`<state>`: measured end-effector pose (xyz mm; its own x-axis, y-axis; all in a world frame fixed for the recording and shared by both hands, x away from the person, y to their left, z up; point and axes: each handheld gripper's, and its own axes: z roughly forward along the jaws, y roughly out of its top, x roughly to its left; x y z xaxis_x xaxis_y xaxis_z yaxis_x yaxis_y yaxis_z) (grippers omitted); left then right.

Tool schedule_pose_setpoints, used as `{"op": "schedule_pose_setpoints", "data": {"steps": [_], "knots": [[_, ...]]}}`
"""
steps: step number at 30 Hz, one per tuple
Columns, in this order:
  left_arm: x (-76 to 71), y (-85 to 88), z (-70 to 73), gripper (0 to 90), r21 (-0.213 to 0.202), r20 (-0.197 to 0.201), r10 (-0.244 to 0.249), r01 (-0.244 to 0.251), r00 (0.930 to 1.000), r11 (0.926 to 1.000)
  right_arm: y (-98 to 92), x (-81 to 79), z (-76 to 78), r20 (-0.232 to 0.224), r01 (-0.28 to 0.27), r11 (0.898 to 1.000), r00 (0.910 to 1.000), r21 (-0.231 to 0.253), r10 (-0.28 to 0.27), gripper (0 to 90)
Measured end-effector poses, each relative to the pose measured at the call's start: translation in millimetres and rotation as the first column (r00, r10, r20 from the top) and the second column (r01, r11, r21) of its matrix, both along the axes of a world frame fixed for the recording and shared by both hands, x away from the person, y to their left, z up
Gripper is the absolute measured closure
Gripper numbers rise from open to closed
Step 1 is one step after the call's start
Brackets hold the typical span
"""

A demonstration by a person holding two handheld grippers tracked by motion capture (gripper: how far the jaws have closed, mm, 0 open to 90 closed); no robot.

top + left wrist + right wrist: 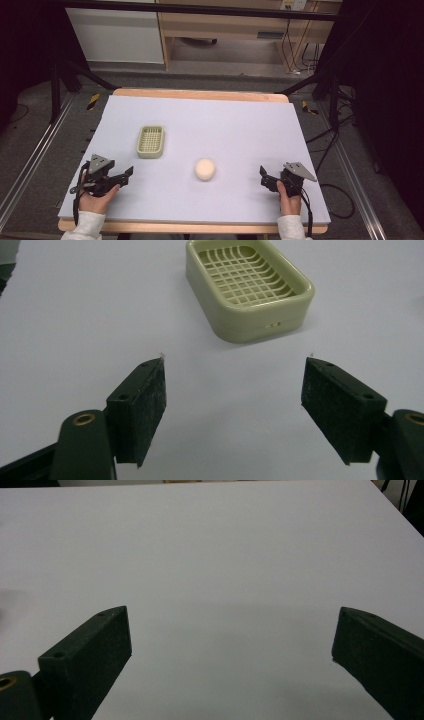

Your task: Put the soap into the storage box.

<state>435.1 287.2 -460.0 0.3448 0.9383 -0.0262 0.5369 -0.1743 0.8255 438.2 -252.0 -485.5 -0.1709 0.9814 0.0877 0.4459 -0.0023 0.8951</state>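
Both jaws gape empty: the left hand-held gripper (126, 174) and right hand-held gripper (263, 174) rest at the counter's (250, 125) near edge. Between them lies the round soap (205, 169); it may roll or slip from a pinch. Farther off, the soap dish (151, 141) might slide if nudged.

White sleeves are worn on both forearms, and each black hand-held gripper, left (126, 174) and right (263, 176), is topped by a grey three-cornered plate, trailed by a black cable, and fitted with flat rectangular pads (145, 410) beside brass-ringed holes.
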Motion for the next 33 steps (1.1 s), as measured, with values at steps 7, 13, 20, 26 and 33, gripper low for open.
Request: {"op": "schedule_pose_setpoints", "data": {"steps": [7,13,20,26,33], "knots": [[-2.4,-8.7,1.6,25.9,0.008,0.004,-0.033,0.032,0.9995,0.9994,0.7,0.6,-0.1,-0.004,-0.005,1.0,1.0,-0.006,0.005,3.0],[-5.2,-17.1,4.1,26.0,-0.002,0.021,-0.066,0.066,0.9976,0.9978,1.5,1.0,-0.3,-0.007,-0.008,1.0,0.9999,-0.012,0.008,3.0],[-6.6,-24.1,4.8,26.0,0.004,0.015,-0.094,0.094,0.9954,0.9955,1.8,1.2,-0.3,-0.008,-0.01,1.0,0.9999,-0.015,0.01,3.0],[-8.3,-29.5,5.9,26.3,-0.005,0.022,-0.112,0.112,0.9935,0.9937,1.7,1.5,-0.5,-0.006,-0.014,1.0,0.9999,-0.014,0.014,3.0],[-9.2,-35.9,6.1,26.3,-0.001,0.017,-0.134,0.135,0.9908,0.9909,2.1,1.9,-0.4,-0.013,-0.018,1.0,0.9998,-0.018,0.018,3.0]]}}
